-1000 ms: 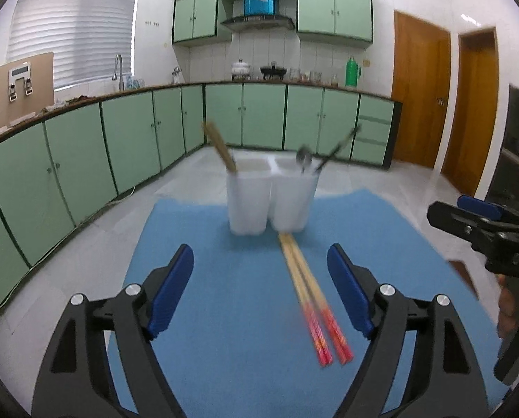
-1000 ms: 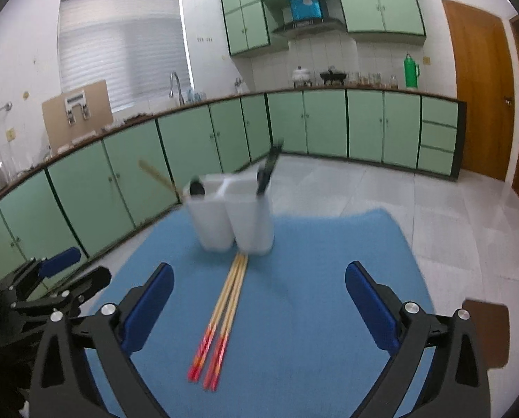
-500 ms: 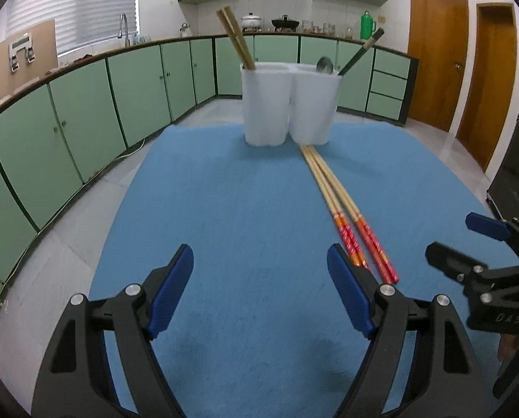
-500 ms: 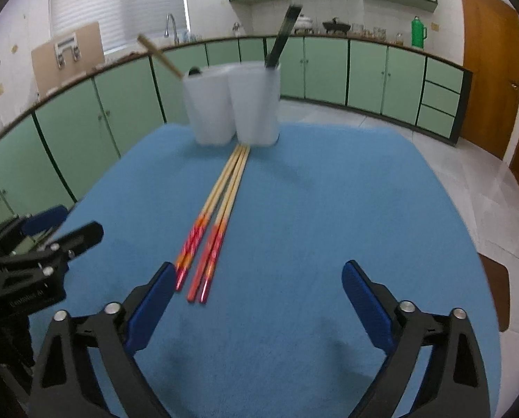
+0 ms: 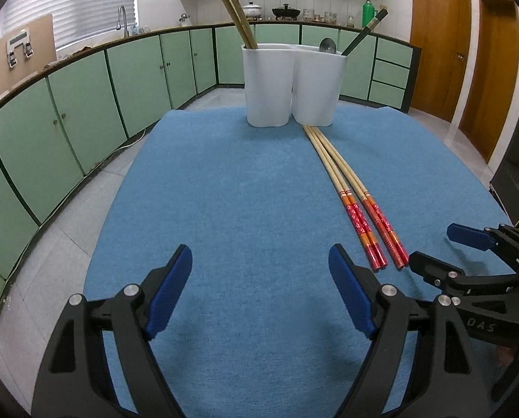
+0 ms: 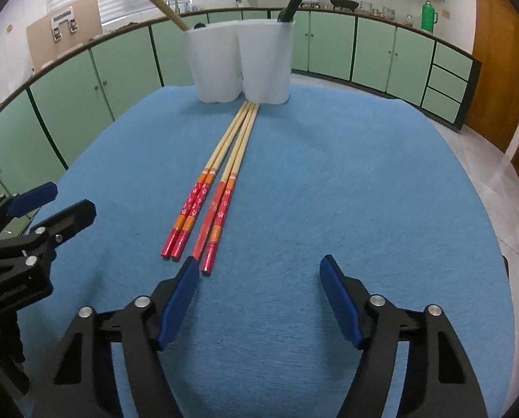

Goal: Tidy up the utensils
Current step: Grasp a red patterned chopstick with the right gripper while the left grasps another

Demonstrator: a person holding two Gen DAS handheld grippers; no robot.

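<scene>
Several red-handled bamboo chopsticks [image 5: 350, 191] lie side by side on a blue mat [image 5: 231, 202], tips against a white two-part utensil holder [image 5: 292, 85]. They also show in the right wrist view [image 6: 221, 174], as does the holder [image 6: 240, 64]. The holder has wooden chopsticks [image 5: 236, 15] in its left part, and a spoon [image 5: 327, 45] and dark chopsticks [image 5: 363, 35] in its right part. My left gripper [image 5: 261, 270] is open and empty, left of the red handles. My right gripper [image 6: 259, 275] is open and empty, its left fingertip [image 6: 186, 278] right by the handle ends.
The blue mat [image 6: 329, 181] covers the table; its edges drop to a tiled floor. Green kitchen cabinets [image 5: 68, 104] run along the back and left. Wooden doors [image 5: 440, 41] stand at the right. The right gripper shows in the left wrist view [image 5: 443, 247].
Both grippers have come down low over the mat and closer to the chopstick handles. The holder now stands higher in both views. Nothing was taken hold of.
</scene>
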